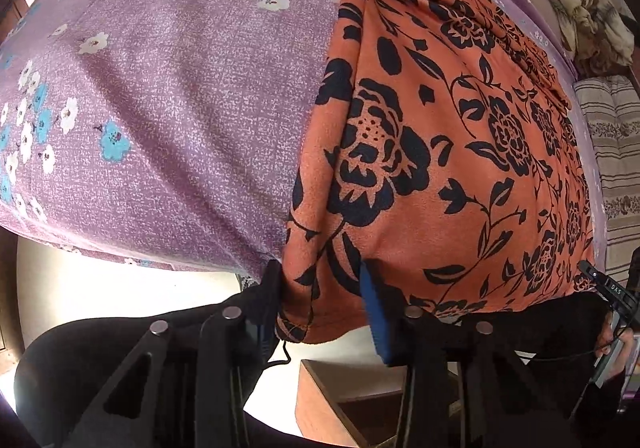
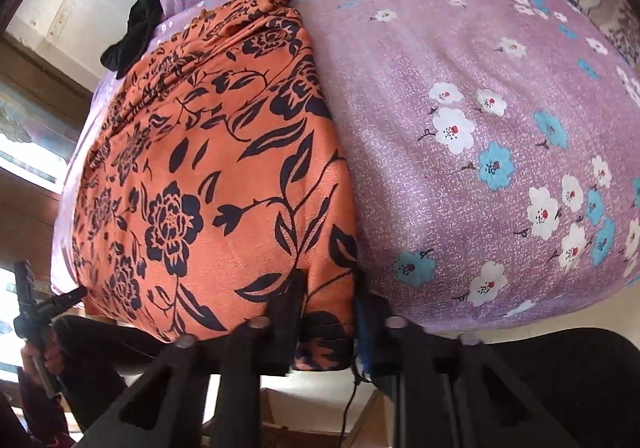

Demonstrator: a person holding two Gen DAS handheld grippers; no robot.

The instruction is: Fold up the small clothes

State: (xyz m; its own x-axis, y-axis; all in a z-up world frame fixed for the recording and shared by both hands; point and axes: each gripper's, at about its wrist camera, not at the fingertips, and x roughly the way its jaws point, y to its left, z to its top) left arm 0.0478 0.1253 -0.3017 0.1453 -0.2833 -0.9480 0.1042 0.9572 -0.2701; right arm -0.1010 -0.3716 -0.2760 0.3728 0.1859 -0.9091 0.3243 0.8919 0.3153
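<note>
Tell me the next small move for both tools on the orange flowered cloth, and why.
Probably lift both corners together and carry them toward the far edge. The left tool and right tool each pinch a near corner of the orange black-flowered cloth, which lies flat on the purple floral bedsheet, ready to fold.

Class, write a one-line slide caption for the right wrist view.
Right gripper pinches the near corner of an orange floral garment spread on a purple flowered bedsheet.
</note>
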